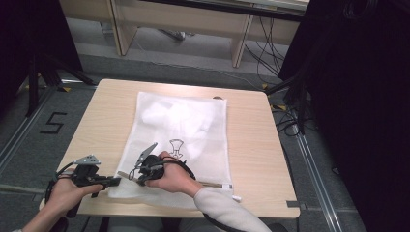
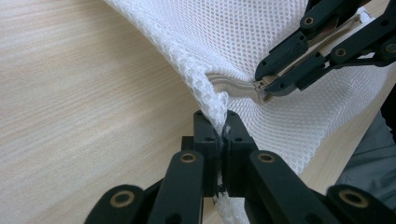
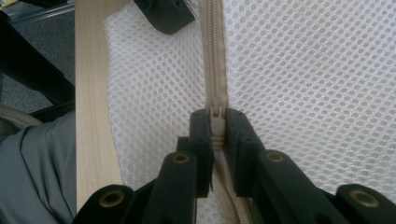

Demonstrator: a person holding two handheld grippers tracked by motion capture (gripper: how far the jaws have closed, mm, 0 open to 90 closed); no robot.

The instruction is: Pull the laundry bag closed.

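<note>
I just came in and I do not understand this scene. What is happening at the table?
A person is working the zip of a white mesh bag lying on the table. The left tongs are clamped on the bag's corner edge to hold it. The right tongs pinch the zip slider, near that corner of the bag.

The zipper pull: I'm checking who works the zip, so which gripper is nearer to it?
Right. The right gripper has its fingers closed on the zipper pull. The left gripper pinches the mesh bag's corner edge, beside the zip's end.
</note>
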